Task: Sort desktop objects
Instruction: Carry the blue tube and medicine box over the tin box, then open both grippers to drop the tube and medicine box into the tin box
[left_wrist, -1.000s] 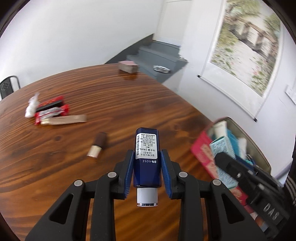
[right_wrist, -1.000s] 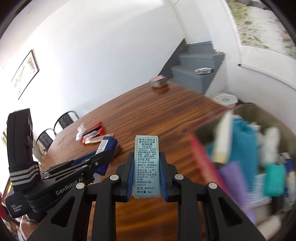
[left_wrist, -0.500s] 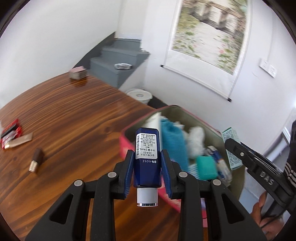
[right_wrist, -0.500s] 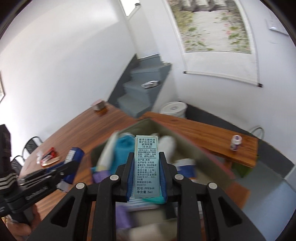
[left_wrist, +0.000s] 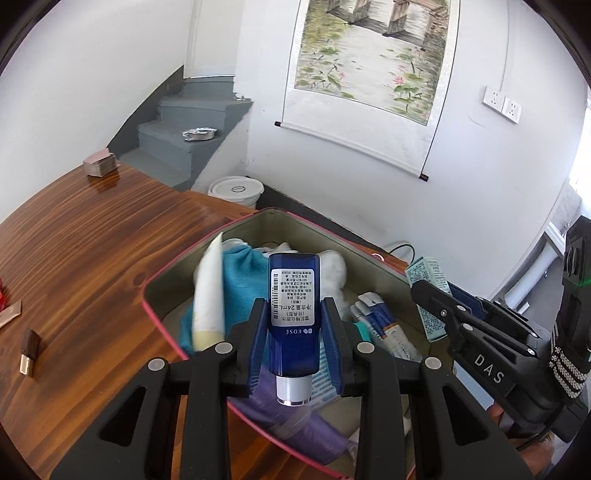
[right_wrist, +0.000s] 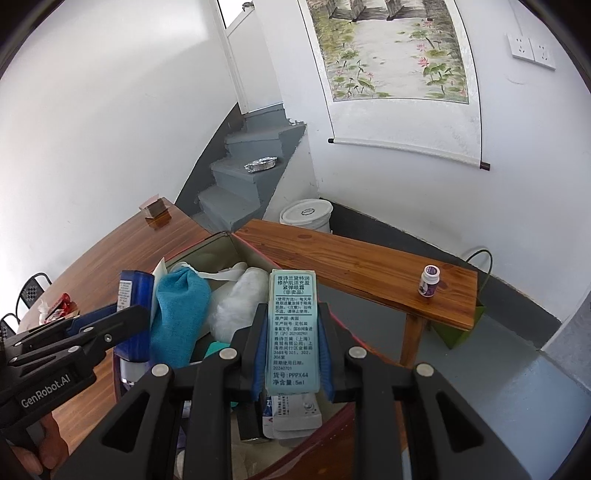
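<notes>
The view from both hands has swung off the open table (left_wrist: 85, 258) and onto the storage box (left_wrist: 155, 280) with the pink rim at its far corner. A second ago the box sat off to the side of each camera; now it fills the lower middle of both, so the carry across the table looks all but finished and what is left is the drop.

The box is already crowded: a blue cloth (right_wrist: 177, 310), a white wad (right_wrist: 236, 302), a pale tube (left_wrist: 210, 291) leaning on the near wall, and some flat packets (left_wrist: 380, 325) toward the right. Free room seems scarce, so each thing will probably land on top of something soft and may roll.

The left tool (left_wrist: 294, 332) is clamped on the dark blue bottle (left_wrist: 293, 317), label up and silver cap pointing back at the camera, hanging over the box's near half above the cloth. The right tool (right_wrist: 290, 347) is clamped on the pale green carton (right_wrist: 291, 332), held upright over the box's right side; in the left view it sits near the far rim.

The two tools are close together over the same opening, so letting go one at a time would be the safer order.

Back on the table a small brown lipstick (left_wrist: 28, 347) lies unsorted near the left edge.
</notes>
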